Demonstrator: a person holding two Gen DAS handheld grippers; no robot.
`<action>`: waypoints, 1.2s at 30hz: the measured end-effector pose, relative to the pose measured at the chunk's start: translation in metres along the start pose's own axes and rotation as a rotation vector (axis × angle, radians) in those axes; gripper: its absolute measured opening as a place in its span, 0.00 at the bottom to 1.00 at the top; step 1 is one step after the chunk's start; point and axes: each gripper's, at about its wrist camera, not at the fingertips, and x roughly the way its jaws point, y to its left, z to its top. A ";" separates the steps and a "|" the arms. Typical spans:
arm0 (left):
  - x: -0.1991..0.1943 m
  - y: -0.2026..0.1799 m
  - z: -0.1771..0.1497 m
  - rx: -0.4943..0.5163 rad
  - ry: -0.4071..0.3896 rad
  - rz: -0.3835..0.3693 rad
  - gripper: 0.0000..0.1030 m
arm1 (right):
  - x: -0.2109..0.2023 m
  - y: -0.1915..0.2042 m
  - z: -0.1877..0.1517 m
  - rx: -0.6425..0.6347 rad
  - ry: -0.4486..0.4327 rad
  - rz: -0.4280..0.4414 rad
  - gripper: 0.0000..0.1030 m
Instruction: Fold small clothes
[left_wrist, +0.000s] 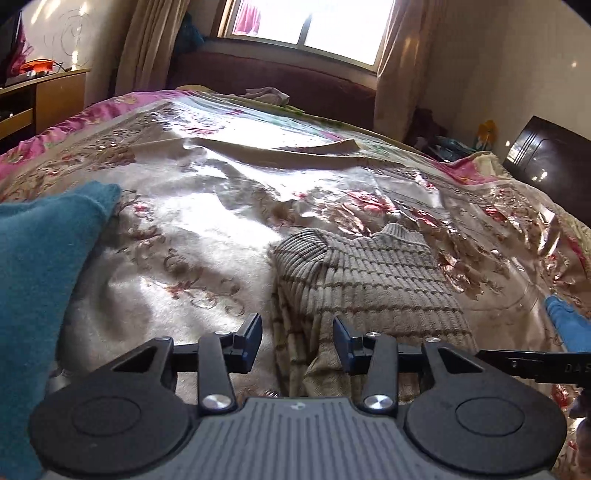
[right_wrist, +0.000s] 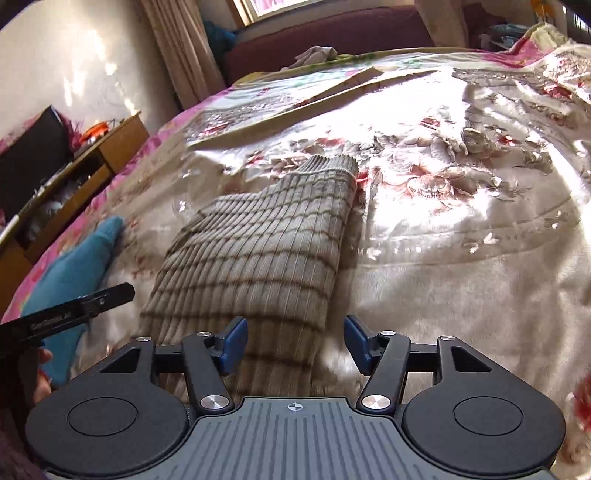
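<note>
From the left wrist camera, the left gripper (left_wrist: 297, 341) is hovering over the near left edge of a folded striped sweater (left_wrist: 365, 280), its jaws standing apart with nothing pinched between them; the sweater's edge is lying under the gap. The sweater is resting on a shiny floral bedspread (left_wrist: 207, 206), its ribbed collar pointing toward the far side. A teal garment (left_wrist: 40, 258) is filling the near left of the view, lying well apart from the sweater. At the far right edge, a blue fingertip of the right gripper (left_wrist: 565, 321) is poking in, just beside the sweater's right side.

From the right wrist camera, the right gripper (right_wrist: 295, 345) is hanging over the near end of the striped sweater (right_wrist: 266, 251), jaws spread and clamping nothing; the knit is passing beneath the left finger. The sweater is stretching away toward the far middle of the floral bedspread (right_wrist: 461, 229). The teal garment (right_wrist: 74, 273) is lying to the left, and the dark finger of the left gripper (right_wrist: 85, 306) is reaching in over it.
</note>
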 end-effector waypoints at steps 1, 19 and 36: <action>0.006 -0.002 0.002 0.007 0.004 -0.006 0.47 | 0.008 -0.004 0.003 0.025 0.012 0.015 0.58; 0.049 0.013 -0.018 -0.097 0.166 -0.091 0.60 | 0.057 -0.025 0.000 0.243 0.078 0.203 0.69; 0.036 -0.058 -0.040 0.012 0.228 -0.234 0.48 | -0.013 -0.062 -0.029 0.246 0.056 0.099 0.46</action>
